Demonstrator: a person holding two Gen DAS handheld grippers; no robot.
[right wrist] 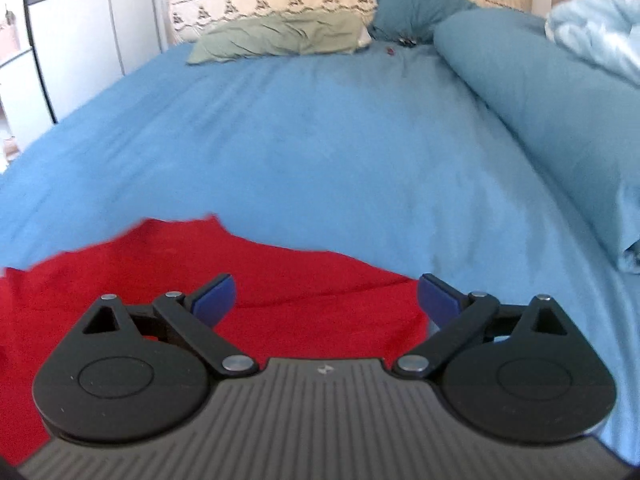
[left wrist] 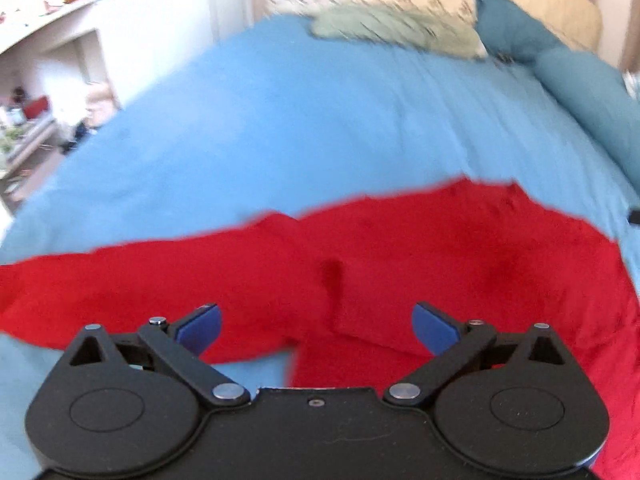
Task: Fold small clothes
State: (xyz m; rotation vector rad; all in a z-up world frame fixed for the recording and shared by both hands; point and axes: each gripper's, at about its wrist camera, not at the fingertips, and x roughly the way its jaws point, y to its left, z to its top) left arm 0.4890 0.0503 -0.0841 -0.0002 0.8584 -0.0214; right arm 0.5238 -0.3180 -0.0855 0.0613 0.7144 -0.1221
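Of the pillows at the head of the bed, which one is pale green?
The flat, wrinkled pillow lying left of the others; the upright pillow and the long bolster are teal-blue.

One red garment (left wrist: pixel 400 264) on the blue bedsheet (right wrist: pixel 320 140); beyond it, one green pillow (right wrist: pixel 280 38), one teal pillow (right wrist: pixel 408 8), one rolled teal duvet (right wrist: pixel 540 100).

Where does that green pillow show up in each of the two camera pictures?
Left wrist view: green pillow at the top, right of centre, blurred.
Right wrist view: green pillow at the top, left of centre, at the head of the bed.
Shared landmark: the dark teal pillow just to its right.
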